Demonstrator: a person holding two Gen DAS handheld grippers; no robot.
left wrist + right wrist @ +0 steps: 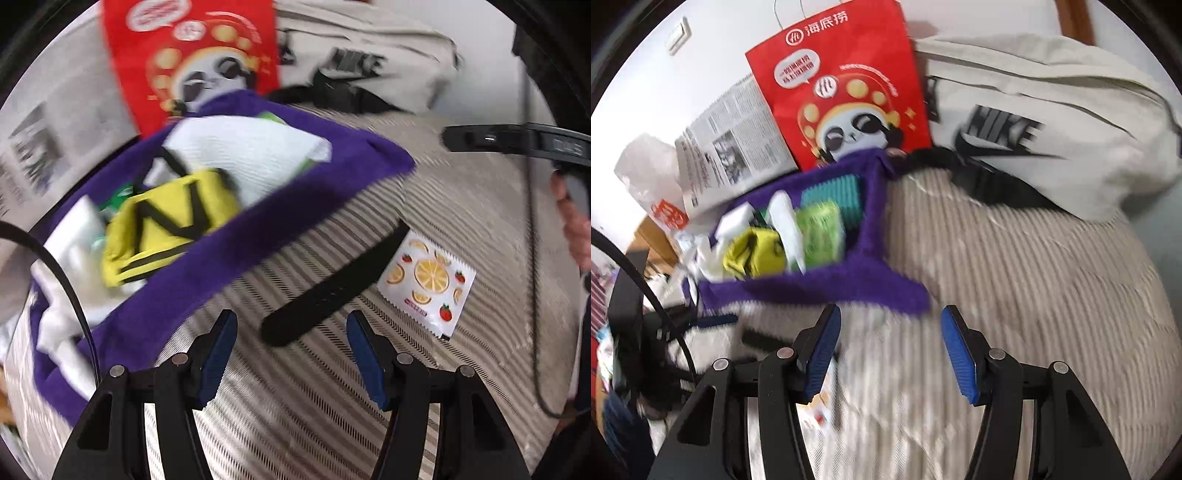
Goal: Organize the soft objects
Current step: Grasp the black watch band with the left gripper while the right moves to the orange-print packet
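One purple bin [258, 236], two gaping claws [291, 354]

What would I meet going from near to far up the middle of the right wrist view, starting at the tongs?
Right tongs, open → purple fabric bin → yellow item inside it → red paper bag standing behind the bin.
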